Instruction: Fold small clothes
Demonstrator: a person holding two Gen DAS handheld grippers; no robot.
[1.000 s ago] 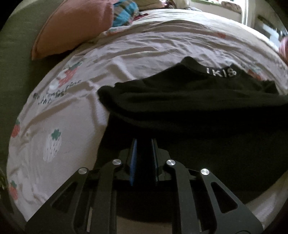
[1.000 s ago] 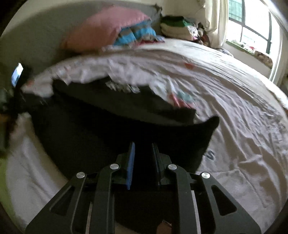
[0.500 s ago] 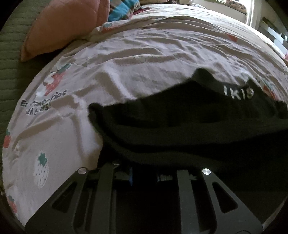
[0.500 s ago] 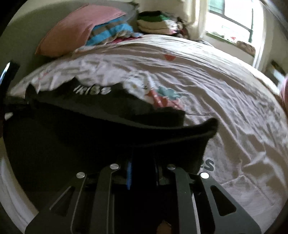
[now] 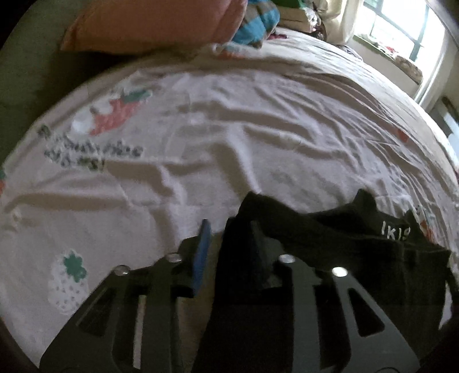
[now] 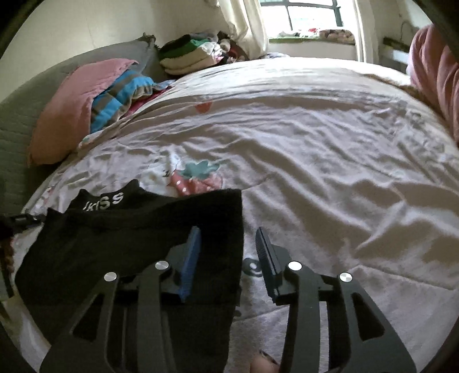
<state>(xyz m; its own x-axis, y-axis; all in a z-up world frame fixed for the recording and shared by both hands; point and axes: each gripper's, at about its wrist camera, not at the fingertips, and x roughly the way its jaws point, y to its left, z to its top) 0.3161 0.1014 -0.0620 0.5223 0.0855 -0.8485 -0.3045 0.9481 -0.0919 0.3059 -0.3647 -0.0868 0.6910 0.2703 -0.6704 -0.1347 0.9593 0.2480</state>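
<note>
Both jaws now wide vs clamped 0.5 s ago: left hand-held gripper [image 5: 229, 229] & right hand-held gripper [image 6: 228, 238] let go, black garment [image 6: 137, 229] folded on bed [image 6: 330, 160] below strawberry print [image 6: 198, 180], fold prob. done.

Left gripper [image 5: 229, 244] and right gripper [image 6: 228, 252]: black cut-out arms, silver screws, blue pads on fingers [image 6: 190, 258]

Daylight from a barred window [image 6: 307, 17] falls across a bed's wrinkled strawberry-print sheet [image 6: 315, 149], pink pillow [image 6: 71, 114] by the wall.
</note>
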